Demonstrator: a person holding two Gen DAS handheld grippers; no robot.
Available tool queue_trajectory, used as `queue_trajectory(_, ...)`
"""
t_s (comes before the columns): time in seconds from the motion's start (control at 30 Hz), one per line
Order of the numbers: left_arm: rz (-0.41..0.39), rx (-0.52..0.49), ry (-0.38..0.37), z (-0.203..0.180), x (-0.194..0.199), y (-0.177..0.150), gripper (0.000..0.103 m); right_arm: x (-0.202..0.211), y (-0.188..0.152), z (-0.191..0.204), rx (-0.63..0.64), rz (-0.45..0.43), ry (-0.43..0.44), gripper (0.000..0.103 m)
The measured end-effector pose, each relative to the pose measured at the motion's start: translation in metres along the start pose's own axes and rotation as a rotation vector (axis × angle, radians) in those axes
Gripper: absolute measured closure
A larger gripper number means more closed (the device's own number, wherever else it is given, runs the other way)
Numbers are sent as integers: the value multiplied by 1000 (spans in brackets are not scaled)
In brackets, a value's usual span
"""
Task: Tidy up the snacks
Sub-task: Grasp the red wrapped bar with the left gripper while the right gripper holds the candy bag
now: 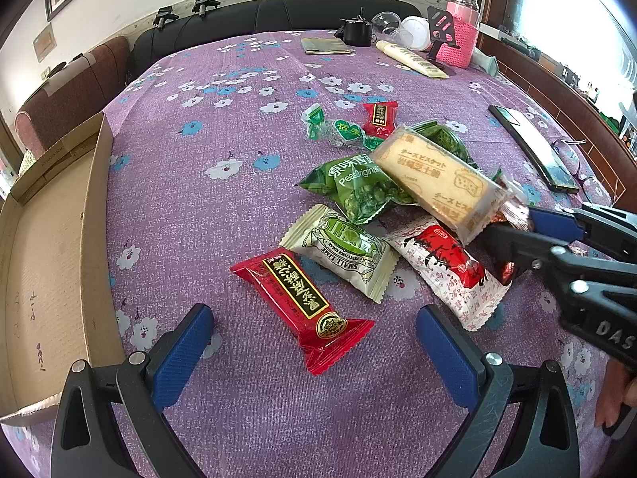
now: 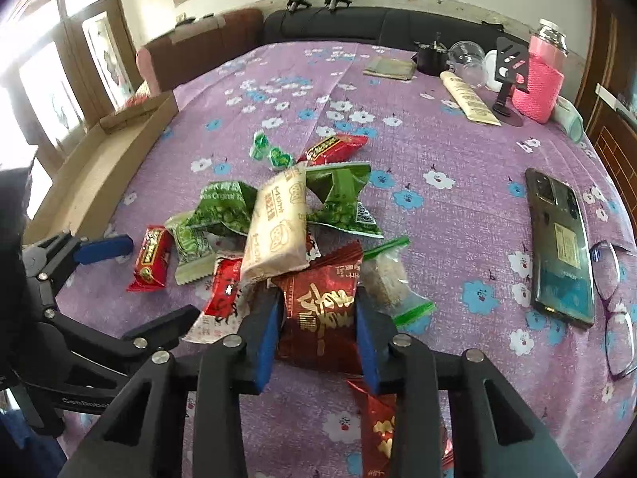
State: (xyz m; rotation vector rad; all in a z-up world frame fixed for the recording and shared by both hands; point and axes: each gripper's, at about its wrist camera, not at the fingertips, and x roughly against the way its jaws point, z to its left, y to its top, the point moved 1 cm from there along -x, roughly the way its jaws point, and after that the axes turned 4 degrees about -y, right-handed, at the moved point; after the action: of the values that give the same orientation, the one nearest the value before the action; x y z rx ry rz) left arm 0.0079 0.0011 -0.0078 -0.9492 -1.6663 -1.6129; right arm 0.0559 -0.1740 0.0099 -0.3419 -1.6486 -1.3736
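A: Snacks heaped mid-tabletop [image 1: 247, 207] on purple flowered cloth. Right tool [image 2: 316, 318]?

B: Pads pinching a dark red foil packet [image 2: 318, 302] with gold characters, at the near edge of the heap. Packet crumpled between the blue pads.

A: Left tool [image 1: 314, 342]?

B: Spread wide, nothing between the fingers. It hangs above the near end of a long red bar [image 1: 298, 298], which lies flat on the cloth.

A: Rest of the heap?

B: Beige biscuit pack [image 1: 438, 179] lies tilted on top, resting on a green pea bag [image 1: 358, 187]. Pale green wrapper [image 1: 342, 251] beside the red bar. White-and-red sachet [image 1: 446, 267] near the right tool. Small red candy [image 1: 380, 117] and green twist candy [image 1: 338, 129] at the far side, slightly apart from the heap.

A: Container?

B: Cardboard box [image 1: 51, 259], shallow, at the left tabletop edge, well apart from the heap. Phone [image 2: 557, 243] lies flat to the right.
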Motion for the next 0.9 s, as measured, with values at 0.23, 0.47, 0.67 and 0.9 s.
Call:
queue_trajectory(0.23, 0, 0, 0, 0, 0, 0, 0, 36, -5, -24, -122, -204, 116, 71)
queue_trajectory(0.47, 0, 0, 0, 0, 0, 0, 0, 54, -5, -35, -176, -300, 207, 71)
queue_trajectory(0.67, 3, -3, -3, 1, -1, 0, 0, 61, -8, -36, -183, -324, 223, 71)
queue_trajectory(0.9, 21, 69, -53, 16, 12, -5, 5, 61, -10, -32, -171, -319, 231, 71)
